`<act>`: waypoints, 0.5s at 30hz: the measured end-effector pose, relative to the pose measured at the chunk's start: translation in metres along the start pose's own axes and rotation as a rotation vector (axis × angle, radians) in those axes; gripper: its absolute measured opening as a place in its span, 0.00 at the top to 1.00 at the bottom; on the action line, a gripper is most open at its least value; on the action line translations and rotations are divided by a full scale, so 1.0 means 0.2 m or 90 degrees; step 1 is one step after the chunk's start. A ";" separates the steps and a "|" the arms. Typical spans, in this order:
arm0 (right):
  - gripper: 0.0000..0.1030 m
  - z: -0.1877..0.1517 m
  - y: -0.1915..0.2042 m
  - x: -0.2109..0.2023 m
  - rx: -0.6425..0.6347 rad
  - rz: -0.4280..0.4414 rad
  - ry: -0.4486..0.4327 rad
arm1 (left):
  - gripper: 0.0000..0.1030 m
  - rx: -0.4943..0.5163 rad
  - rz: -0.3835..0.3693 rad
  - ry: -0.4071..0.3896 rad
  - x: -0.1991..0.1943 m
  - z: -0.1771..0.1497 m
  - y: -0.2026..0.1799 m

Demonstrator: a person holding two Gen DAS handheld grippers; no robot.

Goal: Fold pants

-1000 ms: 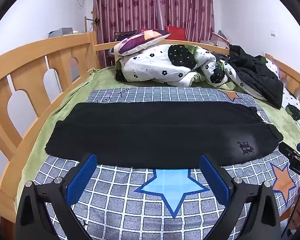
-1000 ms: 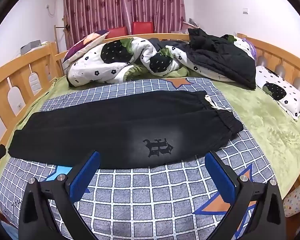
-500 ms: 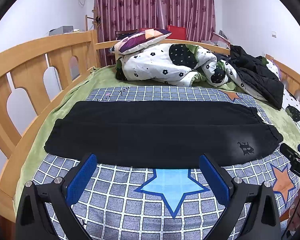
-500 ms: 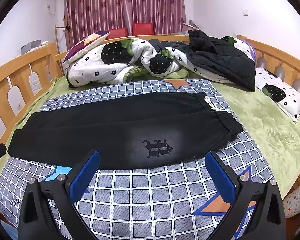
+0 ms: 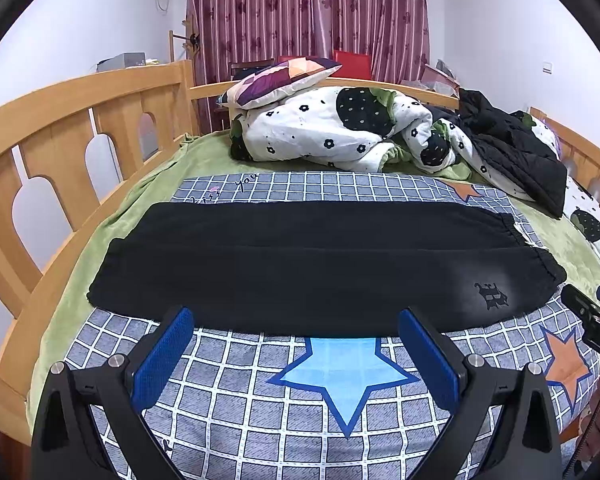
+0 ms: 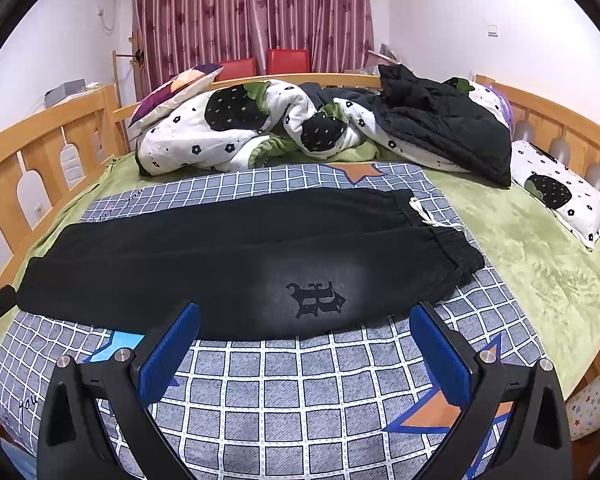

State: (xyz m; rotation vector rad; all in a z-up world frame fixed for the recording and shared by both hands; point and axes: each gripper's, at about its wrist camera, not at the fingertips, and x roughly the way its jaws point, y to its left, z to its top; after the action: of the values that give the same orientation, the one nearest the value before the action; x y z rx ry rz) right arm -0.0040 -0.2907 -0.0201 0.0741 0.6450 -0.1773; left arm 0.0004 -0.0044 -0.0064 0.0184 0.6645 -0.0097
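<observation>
While the pants (image 5: 320, 264) lie flat across the checked sheet (image 5: 260, 392), legs side by side, cuffs at 9 o'clock and waistband at 3 o'clock, neither tool touches them. At the cuff end, the left gripper (image 5: 296, 352) hovers at 6 o'clock of the near leg, its 2 blue pads spread wide and empty. Toward the waistband, the right gripper (image 6: 306, 352) hangs just short of the printed logo (image 6: 316, 298), equally spread and empty. To fold well, each tool would probably pinch the near edge, 1 by the cuff and 1 by the waistband (image 6: 448, 240), then lift together so the near leg lands squarely on the far leg. The drawstring (image 6: 424, 214) could snag.
</observation>
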 end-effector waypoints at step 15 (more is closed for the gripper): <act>0.00 0.02 0.03 -0.03 -0.015 0.015 -0.022 | 0.00 0.022 0.012 -0.012 0.07 0.07 -0.04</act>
State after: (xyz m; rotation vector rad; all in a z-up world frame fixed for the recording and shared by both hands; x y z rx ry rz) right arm -0.0050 -0.2844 -0.0140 0.0561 0.6108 -0.1477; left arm 0.0191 -0.0130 -0.0041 0.0581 0.6451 -0.0036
